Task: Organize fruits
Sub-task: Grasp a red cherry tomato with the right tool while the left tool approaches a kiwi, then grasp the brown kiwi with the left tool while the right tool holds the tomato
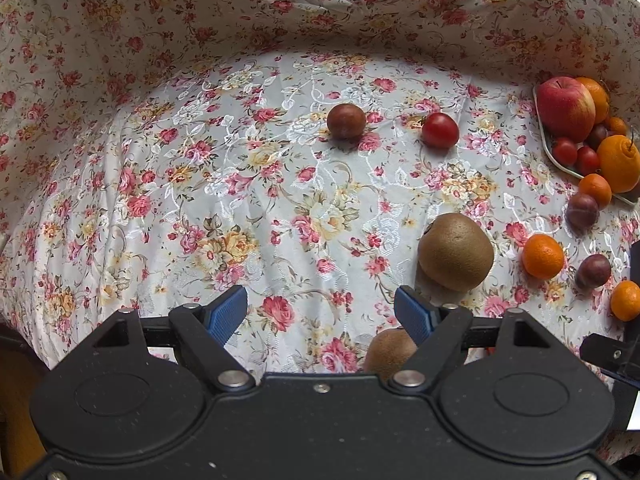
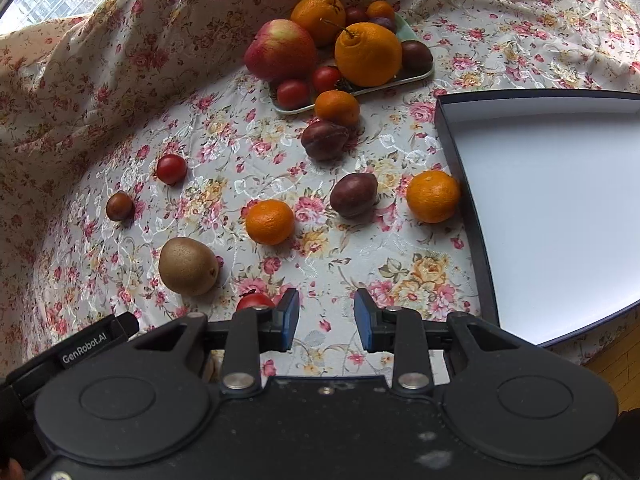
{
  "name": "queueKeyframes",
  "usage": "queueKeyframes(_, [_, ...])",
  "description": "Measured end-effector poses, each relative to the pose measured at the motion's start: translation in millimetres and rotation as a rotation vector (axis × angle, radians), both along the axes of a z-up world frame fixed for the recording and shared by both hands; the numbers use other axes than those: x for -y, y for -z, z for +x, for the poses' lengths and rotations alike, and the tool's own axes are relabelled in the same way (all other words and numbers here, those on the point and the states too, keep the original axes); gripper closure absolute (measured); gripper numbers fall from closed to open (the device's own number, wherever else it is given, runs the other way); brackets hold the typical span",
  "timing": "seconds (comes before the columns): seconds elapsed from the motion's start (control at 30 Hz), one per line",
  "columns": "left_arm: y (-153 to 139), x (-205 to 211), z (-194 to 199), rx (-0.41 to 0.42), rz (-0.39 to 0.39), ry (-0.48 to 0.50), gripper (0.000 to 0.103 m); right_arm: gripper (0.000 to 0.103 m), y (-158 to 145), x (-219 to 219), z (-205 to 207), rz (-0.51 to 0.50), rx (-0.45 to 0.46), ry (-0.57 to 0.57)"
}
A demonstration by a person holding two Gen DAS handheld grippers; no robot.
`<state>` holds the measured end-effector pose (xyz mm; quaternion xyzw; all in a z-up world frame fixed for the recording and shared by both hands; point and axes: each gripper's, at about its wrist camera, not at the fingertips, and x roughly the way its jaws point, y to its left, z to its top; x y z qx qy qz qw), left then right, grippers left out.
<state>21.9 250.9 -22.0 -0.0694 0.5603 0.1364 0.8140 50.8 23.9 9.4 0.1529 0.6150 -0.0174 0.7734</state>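
Note:
Loose fruit lies on a floral tablecloth. In the left wrist view a kiwi [image 1: 456, 251] sits just past my open, empty left gripper [image 1: 320, 316], and a second kiwi [image 1: 390, 350] lies under its right finger. A plum [image 1: 346, 121] and a tomato [image 1: 440, 130] lie farther off. In the right wrist view my right gripper [image 2: 326, 320] is open and empty above bare cloth. Ahead lie mandarins [image 2: 269, 222] [image 2: 433, 196], plums [image 2: 354, 195] [image 2: 324, 140], a kiwi [image 2: 188, 266] and a tomato [image 2: 171, 169]. A pale tray [image 2: 416, 76] at the back holds an apple [image 2: 280, 50], oranges and tomatoes.
A dark-rimmed box with a white floor [image 2: 560, 208] lies at the right. The cloth rises in folds behind the table [image 1: 280, 12]. A tomato [image 2: 254, 302] lies beside my right gripper's left finger. The other gripper's body [image 1: 616, 356] shows at the left view's right edge.

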Motion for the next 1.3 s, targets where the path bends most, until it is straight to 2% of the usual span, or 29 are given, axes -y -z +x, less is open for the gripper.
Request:
queueKeyframes(0.1, [2.8, -8.3, -2.8, -0.006, -0.014, 0.014, 0.022, 0.071, 4.6, -19.2, 6.2, 0.0, -0.032, -0.05])
queueKeyframes(0.33, [2.2, -18.1, -8.0, 0.0, -0.021, 0.044, 0.022, 0.071, 7.9, -52.2, 11.1, -0.03, -0.007, -0.133])
queueKeyframes(0.5, [3.6, -23.2, -10.7, -0.008, -0.07, 0.069, 0.026, 0.071, 21.5, -63.5, 16.2, -0.065, -0.044, -0.128])
queueKeyframes(0.7, [1.2, -24.1, -17.0, 0.007, -0.098, 0.099, 0.027, 0.071, 34.5, -69.1, 22.0, -0.008, -0.082, -0.094])
queueKeyframes(1.03, [4.3, -28.9, -20.8, -0.006, -0.14, 0.113, 0.027, 0.066, 49.6, -85.1, 27.6, -0.121, -0.088, -0.089])
queueKeyframes(1.3, [3.4, -28.2, -22.0, -0.009, -0.161, 0.133, 0.026, 0.066, 68.0, -86.3, 27.4, -0.09, -0.156, -0.053])
